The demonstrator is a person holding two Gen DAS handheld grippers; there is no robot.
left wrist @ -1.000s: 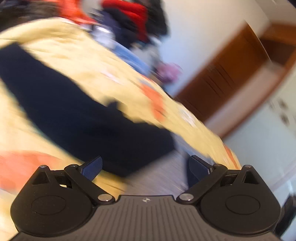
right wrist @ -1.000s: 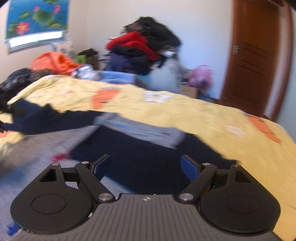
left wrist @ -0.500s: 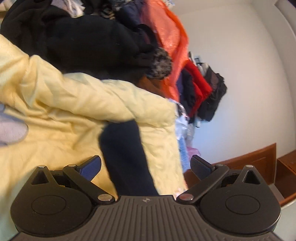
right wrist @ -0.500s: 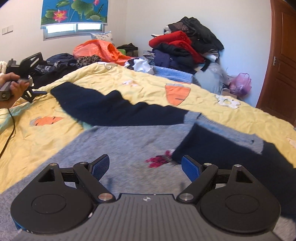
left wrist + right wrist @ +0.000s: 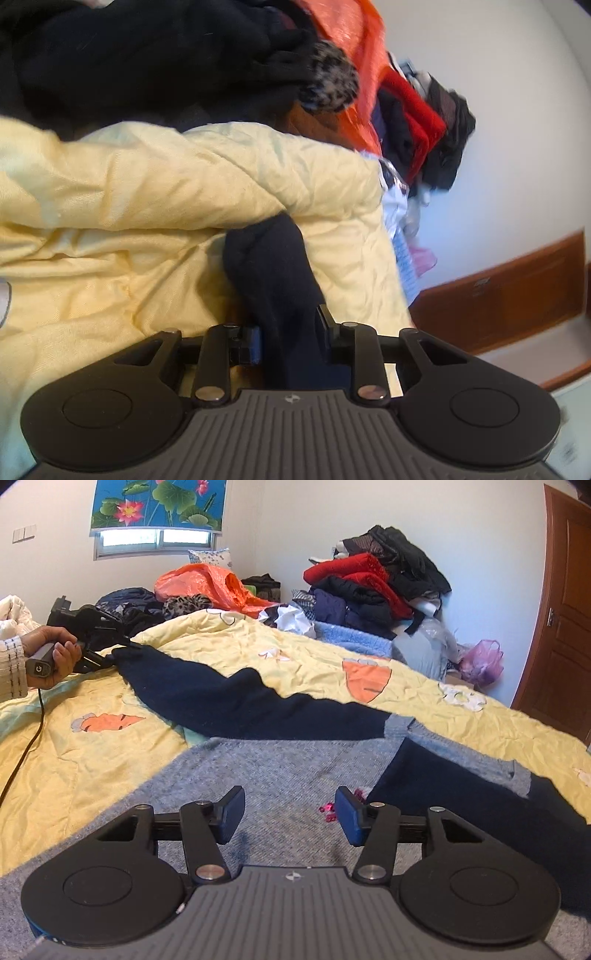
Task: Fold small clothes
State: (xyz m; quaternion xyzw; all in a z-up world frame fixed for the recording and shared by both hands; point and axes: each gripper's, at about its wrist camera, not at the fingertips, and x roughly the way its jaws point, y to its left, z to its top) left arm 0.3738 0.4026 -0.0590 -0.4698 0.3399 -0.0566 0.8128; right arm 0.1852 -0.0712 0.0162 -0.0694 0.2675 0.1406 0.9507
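A grey knit sweater (image 5: 266,775) with navy sleeves lies spread on the yellow quilt (image 5: 92,760). Its long navy sleeve (image 5: 258,709) stretches to the far left. My left gripper (image 5: 290,334) is shut on the cuff end of that navy sleeve (image 5: 273,269); it also shows in the right wrist view (image 5: 110,651) at the sleeve's tip. My right gripper (image 5: 290,818) is open and low over the grey body, with nothing between its jaws. The other navy sleeve (image 5: 472,805) lies folded at the right. A small red motif (image 5: 330,808) sits on the grey front.
Piles of clothes (image 5: 373,587) and an orange plastic bag (image 5: 207,583) lie at the far side of the bed. A dark pile (image 5: 147,59) sits just beyond the left gripper. A brown door (image 5: 565,620) stands at the right. A cable (image 5: 26,749) trails from the left hand.
My left gripper has closed on the navy sleeve cuff. My right gripper has narrowed a little but stays open over the grey body.
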